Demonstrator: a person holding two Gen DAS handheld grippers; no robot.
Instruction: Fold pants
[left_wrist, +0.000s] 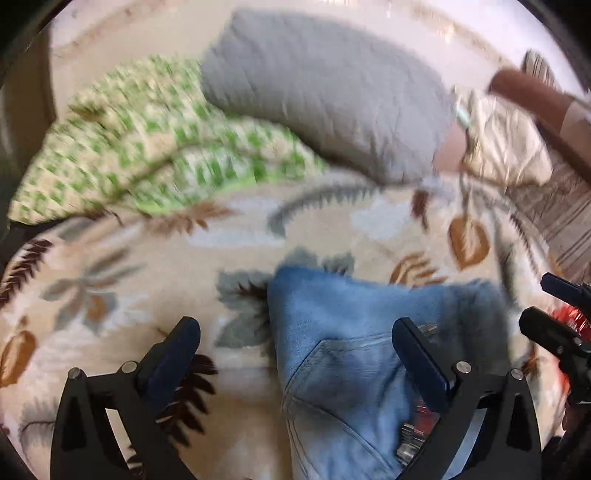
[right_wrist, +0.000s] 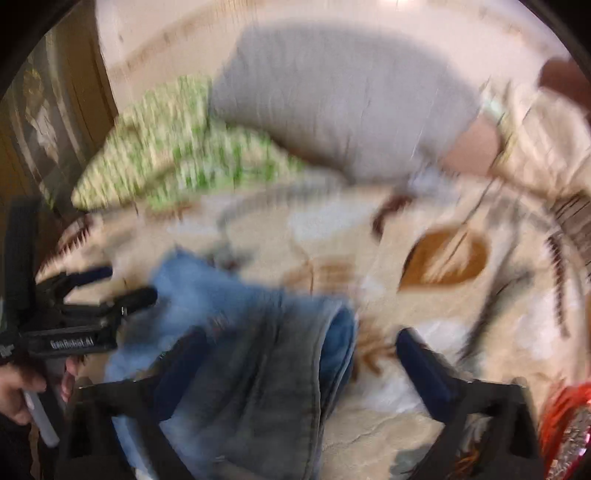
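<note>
Light blue jeans (left_wrist: 354, 332) lie folded on a leaf-patterned blanket (left_wrist: 147, 258). My left gripper (left_wrist: 295, 328) hovers over their left edge, open, with one finger (left_wrist: 181, 343) over the blanket and the other above the denim. Nothing is pinched. My right gripper (right_wrist: 301, 347) is open too, above the rolled right edge of the jeans (right_wrist: 258, 350); its pads do not press on the cloth. The right gripper's fingers (left_wrist: 554, 317) show at the left wrist view's right edge. In the right wrist view the left gripper (right_wrist: 107, 291) sits at the left, held by a hand (right_wrist: 18, 391). Both views are blurred.
Behind the jeans lie a grey pillow (left_wrist: 325, 88) and a green-checked pillow (left_wrist: 147, 140). A cream cloth bundle (left_wrist: 506, 140) sits at the back right by a brown wooden bar (left_wrist: 532, 92). A red shiny thing (right_wrist: 565, 424) lies at the near right.
</note>
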